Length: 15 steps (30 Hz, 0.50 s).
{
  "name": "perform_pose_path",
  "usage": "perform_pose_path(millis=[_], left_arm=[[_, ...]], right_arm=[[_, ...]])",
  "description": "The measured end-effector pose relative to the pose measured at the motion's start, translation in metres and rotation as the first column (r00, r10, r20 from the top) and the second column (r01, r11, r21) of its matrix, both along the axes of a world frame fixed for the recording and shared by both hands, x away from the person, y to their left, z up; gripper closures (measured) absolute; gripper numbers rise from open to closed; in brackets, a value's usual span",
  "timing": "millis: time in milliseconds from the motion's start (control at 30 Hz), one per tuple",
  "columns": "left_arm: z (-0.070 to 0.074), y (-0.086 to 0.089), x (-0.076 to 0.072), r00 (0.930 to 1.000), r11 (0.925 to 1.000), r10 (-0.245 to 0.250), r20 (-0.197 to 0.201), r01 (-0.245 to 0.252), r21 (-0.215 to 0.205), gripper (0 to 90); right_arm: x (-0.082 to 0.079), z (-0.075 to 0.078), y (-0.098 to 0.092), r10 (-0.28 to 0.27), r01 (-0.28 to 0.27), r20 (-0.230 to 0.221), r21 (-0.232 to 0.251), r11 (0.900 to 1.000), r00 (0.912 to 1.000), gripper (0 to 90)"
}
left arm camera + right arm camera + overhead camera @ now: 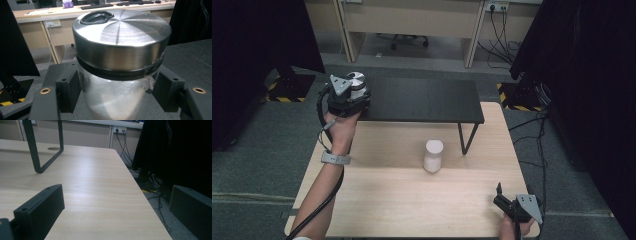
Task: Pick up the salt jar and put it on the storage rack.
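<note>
Left gripper (353, 90) jaws tight around steel-lidded jar (120, 62) above black shelf (422, 100); right gripper (507, 200) jaws wide, empty.

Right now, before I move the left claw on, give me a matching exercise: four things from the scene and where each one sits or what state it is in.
Things:
1. clear jar with a steel lid
2. white cylindrical container
3. right claw
4. black raised shelf

Places or states:
A. standing alone mid-table on the light wooden table
B. open, near the table's front right corner
C. gripped in the left claw
D. standing across the table's far end

Pairs: 1-C, 2-A, 3-B, 4-D
</note>
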<state>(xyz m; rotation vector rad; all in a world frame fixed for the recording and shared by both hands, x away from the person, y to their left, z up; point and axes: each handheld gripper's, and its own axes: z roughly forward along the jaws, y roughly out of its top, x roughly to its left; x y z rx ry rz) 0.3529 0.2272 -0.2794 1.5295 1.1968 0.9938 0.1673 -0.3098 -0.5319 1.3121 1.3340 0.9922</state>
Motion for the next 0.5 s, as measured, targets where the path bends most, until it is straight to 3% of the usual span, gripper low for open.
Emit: perform_pose_path(millis=[67, 333, 500], left_arm=[[-0.002, -0.002, 0.001, 0.9999, 1.0, 0.006, 0.011, -0.006, 0.003, 31.3], [-0.006, -0.006, 0.015, 0.9999, 0.9999, 0.013, -0.01, -0.013, 0.008, 31.3], [-0.011, -0.008, 0.019, 0.9999, 0.9998, 0.014, 0.008, -0.014, 0.01, 31.3]], right_arm=[[0.0, 0.0, 0.0, 0.0, 0.0, 0.001, 0.001, 1.0, 1.0, 0.2], [-0.001, -0.002, -0.001, 0.002, -0.002, 0.012, 0.003, 1.0, 0.9999, 0.2], [-0.001, -0.002, -0.001, 0.001, -0.001, 0.013, 0.003, 1.0, 0.9999, 0.2]])
